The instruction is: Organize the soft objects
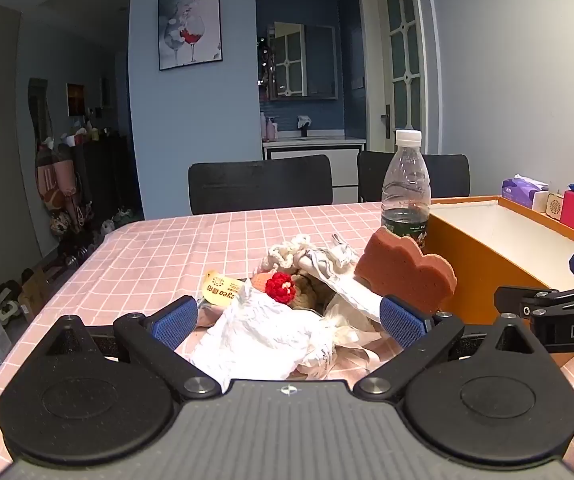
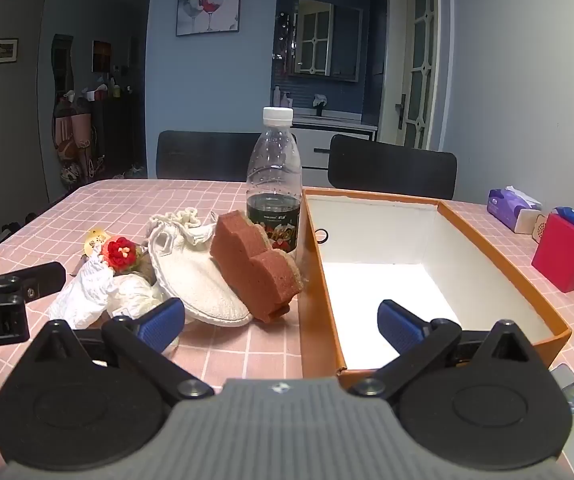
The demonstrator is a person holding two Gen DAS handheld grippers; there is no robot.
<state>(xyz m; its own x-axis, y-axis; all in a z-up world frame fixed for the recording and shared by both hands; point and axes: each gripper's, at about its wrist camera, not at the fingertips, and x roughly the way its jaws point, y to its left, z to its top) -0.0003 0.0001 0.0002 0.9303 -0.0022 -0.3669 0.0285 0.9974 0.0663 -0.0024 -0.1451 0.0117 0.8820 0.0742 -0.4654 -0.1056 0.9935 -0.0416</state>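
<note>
On the table (image 2: 223, 356), the sponge (image 2: 257, 268) leans between the box (image 2: 319, 300) and the cloth pile (image 2: 191, 276), bottle (image 2: 274, 184) behind.

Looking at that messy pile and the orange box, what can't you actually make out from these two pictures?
- Brown item under the red knitted flower: both views, buried by white cloths.
- Yellow tag: print too small.
- Bottle base: right view, behind the sponge.
- Orange box: left view, cut off at the edge.

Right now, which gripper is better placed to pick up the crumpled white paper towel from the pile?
Probably the left gripper: its open jaws already frame the crumpled white paper towel. The right gripper faces the near wall of the orange cardboard box, with the towel off to its left.
</note>
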